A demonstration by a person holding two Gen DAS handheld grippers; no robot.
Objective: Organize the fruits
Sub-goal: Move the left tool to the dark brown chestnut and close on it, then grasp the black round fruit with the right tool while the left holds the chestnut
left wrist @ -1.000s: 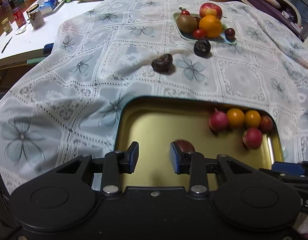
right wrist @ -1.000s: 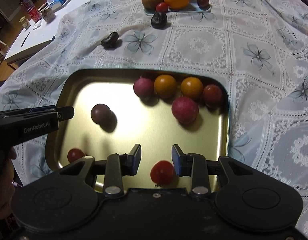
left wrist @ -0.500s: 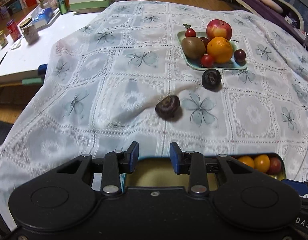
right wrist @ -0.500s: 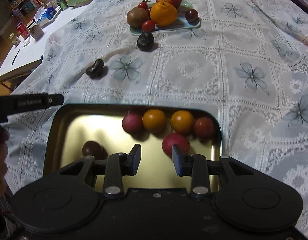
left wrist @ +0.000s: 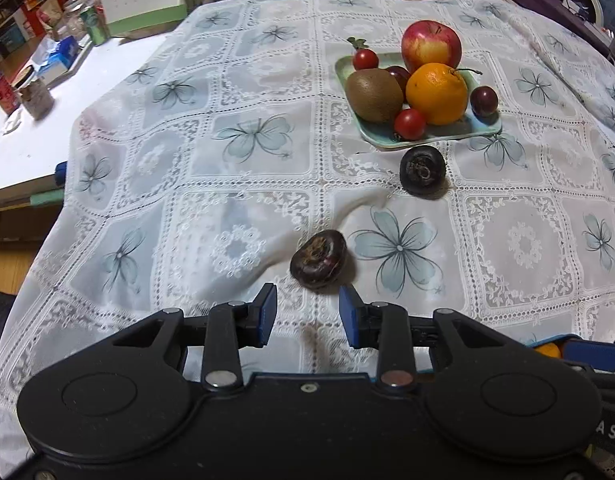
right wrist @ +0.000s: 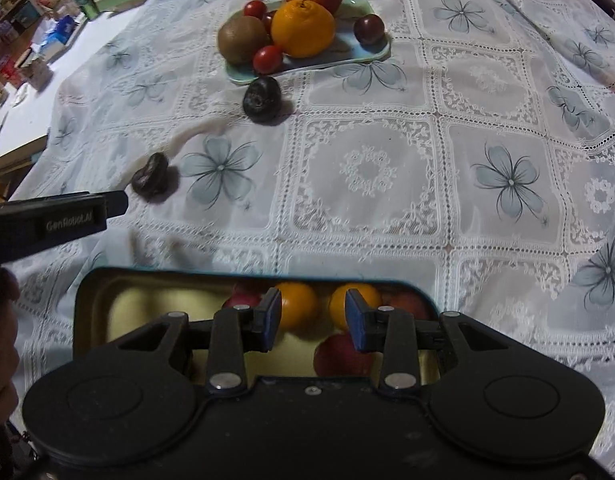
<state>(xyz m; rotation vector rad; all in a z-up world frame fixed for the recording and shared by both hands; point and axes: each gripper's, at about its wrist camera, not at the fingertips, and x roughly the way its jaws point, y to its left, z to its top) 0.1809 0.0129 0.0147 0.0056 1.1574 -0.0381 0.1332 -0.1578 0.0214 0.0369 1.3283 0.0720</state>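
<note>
Left wrist view: your left gripper (left wrist: 307, 314), jaws spread and empty, sits just near of the dark fruit (left wrist: 318, 258), nearer than your right.

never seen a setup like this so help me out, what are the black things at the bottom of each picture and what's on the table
Those black things are hand-held tongs, one in each of a person's hands, each carrying a camera that looks out along its two blue-tipped fingers. One picture is from the left tongs, the other from the right tongs. Both stand apart and hold nothing.

On the flowered tablecloth sits a pale green plate with an apple, an orange, a kiwi and small red fruits. Two dark fruits lie loose on the cloth: one just ahead of the left tongs, one beside the plate. Under the right tongs is a gold tray holding small orange and red fruits.
</note>
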